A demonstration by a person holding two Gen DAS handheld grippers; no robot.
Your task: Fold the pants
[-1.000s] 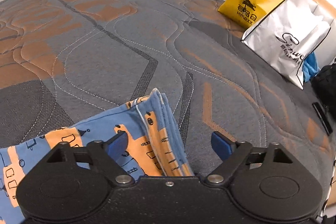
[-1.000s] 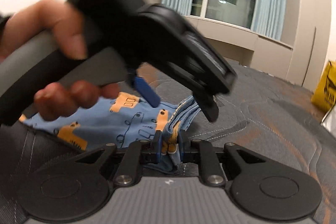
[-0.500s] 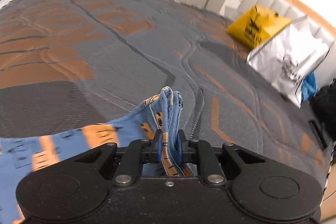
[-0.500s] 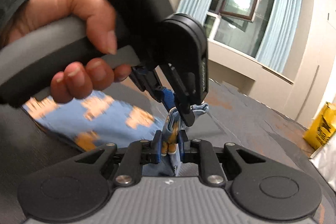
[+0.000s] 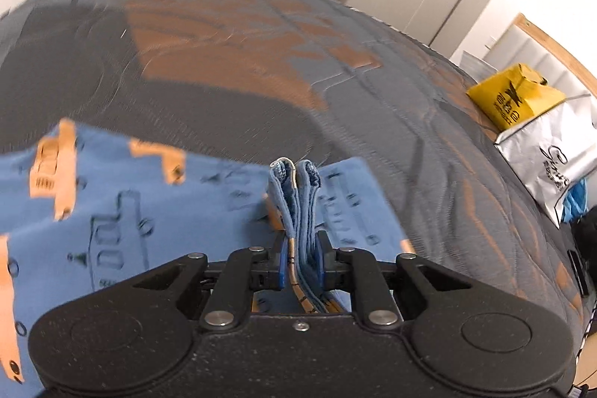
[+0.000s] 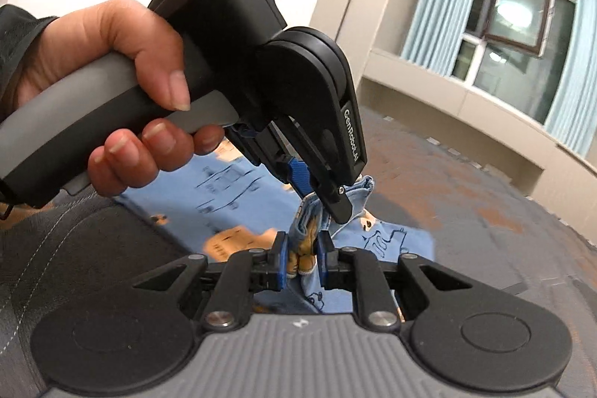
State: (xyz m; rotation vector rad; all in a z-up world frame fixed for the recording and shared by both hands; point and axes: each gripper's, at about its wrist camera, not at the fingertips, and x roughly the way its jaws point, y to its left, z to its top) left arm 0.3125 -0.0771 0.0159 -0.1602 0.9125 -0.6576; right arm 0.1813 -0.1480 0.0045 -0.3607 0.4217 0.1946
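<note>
Blue cotton pants [image 5: 156, 211] bunch over the quilted mattress [image 5: 261, 55], left gripper [image 5: 301, 262] and right gripper [image 6: 301, 263] both pinching the stacked hem, so carry both corners level and lay them square.

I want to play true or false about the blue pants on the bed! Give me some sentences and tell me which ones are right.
1. The left gripper is pinching a bunch of the blue pants. True.
2. The right gripper is wide open and holds nothing. False: its fingers are squeezed on pants fabric too.
3. A yellow bag sits on the bed next to a white bag. True.
4. The pants are plain red. False: they are blue with orange shapes and drawings.
5. A hand holds the left gripper by its handle. True.
</note>
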